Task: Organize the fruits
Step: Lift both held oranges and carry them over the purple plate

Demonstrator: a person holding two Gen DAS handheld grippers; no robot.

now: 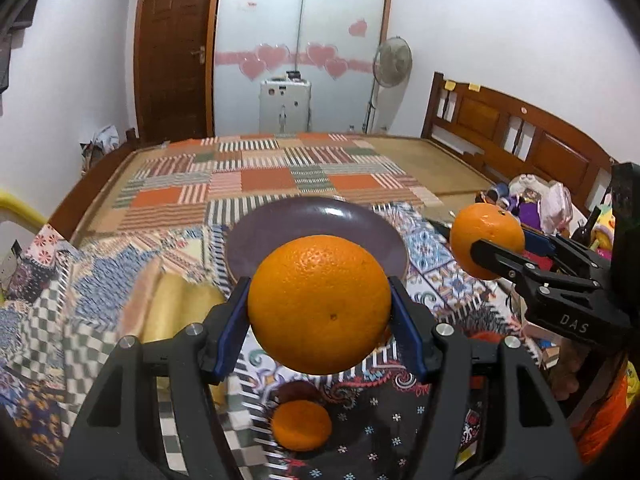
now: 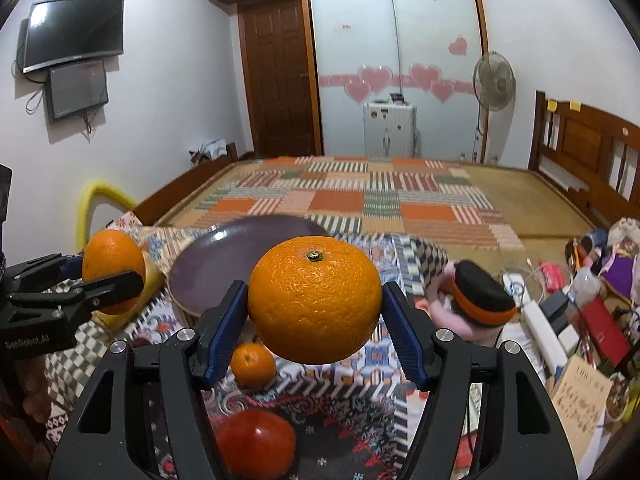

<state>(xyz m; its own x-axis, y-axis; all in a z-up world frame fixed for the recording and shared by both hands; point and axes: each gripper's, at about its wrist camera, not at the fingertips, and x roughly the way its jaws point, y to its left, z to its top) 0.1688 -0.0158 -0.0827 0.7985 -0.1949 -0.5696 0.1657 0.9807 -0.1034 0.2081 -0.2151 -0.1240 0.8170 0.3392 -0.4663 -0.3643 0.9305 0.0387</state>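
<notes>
The left gripper (image 1: 320,312) pinches an orange (image 1: 319,304) between its blue pads (image 1: 234,320), lifted clear of the patterned cloth (image 1: 424,248); the right gripper (image 2: 314,312) likewise clamps a second orange (image 2: 315,300), stem up, off the cloth; each shows in the other's view, half covered by a black finger. Beyond both lies a purple plate (image 2: 224,264), bare where it shows, though its near edge is hidden behind the held fruit. Under the left gripper a small orange (image 1: 302,424) rests on the cloth, with a dark round thing just behind it, too blurred to name; the right view shows a red fruit (image 2: 256,440), its lower part cut off by the gripper frame. Left of the plate lies something yellow (image 1: 180,308), smeared and partly hidden, possibly bananas; the cloth's left side is also blurred.
</notes>
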